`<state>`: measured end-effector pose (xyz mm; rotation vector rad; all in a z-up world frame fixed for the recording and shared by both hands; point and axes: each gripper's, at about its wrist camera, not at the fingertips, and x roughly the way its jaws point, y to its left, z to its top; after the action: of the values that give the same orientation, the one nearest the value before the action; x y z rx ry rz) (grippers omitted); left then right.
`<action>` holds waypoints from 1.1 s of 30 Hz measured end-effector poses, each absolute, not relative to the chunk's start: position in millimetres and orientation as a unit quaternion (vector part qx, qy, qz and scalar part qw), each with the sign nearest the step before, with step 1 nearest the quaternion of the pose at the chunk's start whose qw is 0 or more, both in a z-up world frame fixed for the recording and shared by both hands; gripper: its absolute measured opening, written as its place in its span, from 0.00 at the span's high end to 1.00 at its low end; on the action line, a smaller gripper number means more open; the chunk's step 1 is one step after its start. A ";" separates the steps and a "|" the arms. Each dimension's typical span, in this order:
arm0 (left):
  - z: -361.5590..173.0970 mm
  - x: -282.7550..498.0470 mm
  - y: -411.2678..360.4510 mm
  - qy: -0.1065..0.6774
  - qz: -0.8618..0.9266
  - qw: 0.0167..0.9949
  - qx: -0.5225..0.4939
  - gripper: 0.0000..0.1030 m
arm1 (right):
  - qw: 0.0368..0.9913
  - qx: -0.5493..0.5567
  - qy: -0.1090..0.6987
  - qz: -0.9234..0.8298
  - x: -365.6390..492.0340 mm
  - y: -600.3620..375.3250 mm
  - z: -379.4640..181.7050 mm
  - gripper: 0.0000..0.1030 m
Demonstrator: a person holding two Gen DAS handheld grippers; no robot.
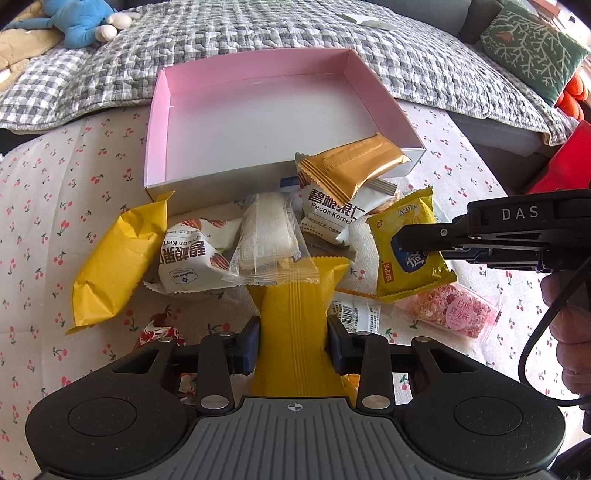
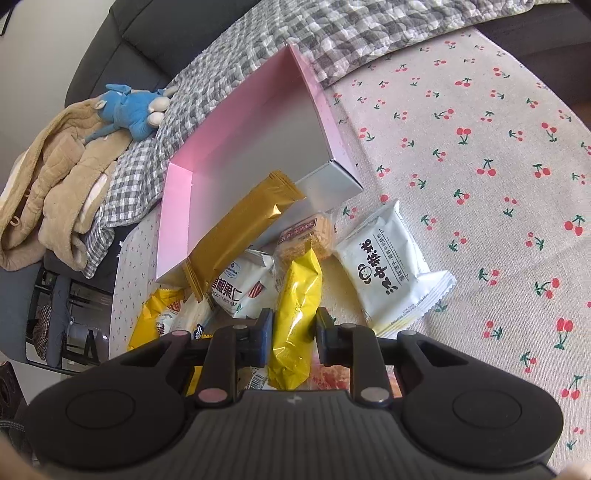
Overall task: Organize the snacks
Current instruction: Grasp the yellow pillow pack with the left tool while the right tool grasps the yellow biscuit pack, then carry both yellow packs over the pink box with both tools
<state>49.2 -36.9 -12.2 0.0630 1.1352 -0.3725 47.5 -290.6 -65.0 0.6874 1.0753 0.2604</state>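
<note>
We have both grippers clamped: left gripper (image 1: pixel 293 345) jaws on a yellow packet (image 1: pixel 295 317) low centre, right gripper (image 2: pixel 293 334) on a yellow bag (image 2: pixel 295 314). Lift straight, clearing the pile, into the pink box (image 1: pixel 159 110) above.

A home living room: grey sofa (image 2: pixel 155 33) under a checked quilt (image 1: pixel 258 33), blue plush toy (image 1: pixel 88 22), green leaf-patterned cushion (image 1: pixel 532 48), cherry-print tablecloth (image 2: pixel 480 166).

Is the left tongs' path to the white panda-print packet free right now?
Probably not: the left tongs are shut on a long yellow wrapper, and the white panda-print packet lies beyond the snack pile, nearer the right tongs.
</note>
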 end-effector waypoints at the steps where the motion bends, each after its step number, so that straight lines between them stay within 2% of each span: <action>1: -10.4 47.6 -36.6 0.534 -0.178 0.826 0.027 0.67 | 0.797 0.321 0.498 0.120 47.1 -292.1 -64.0 0.79; 18: 34.4 38.7 -38.2 0.520 -0.223 0.825 0.005 0.68 | 0.802 0.367 0.456 0.119 36.7 -324.4 -45.2 0.80; 33: 47.4 26.4 -38.0 0.523 -0.260 0.812 -0.010 0.68 | 0.806 0.392 0.424 0.132 34.8 -334.7 -33.0 0.80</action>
<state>26.4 -38.0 47.4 -0.0212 1.1169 -0.5559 34.8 -334.7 -33.0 0.8382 0.9069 0.2817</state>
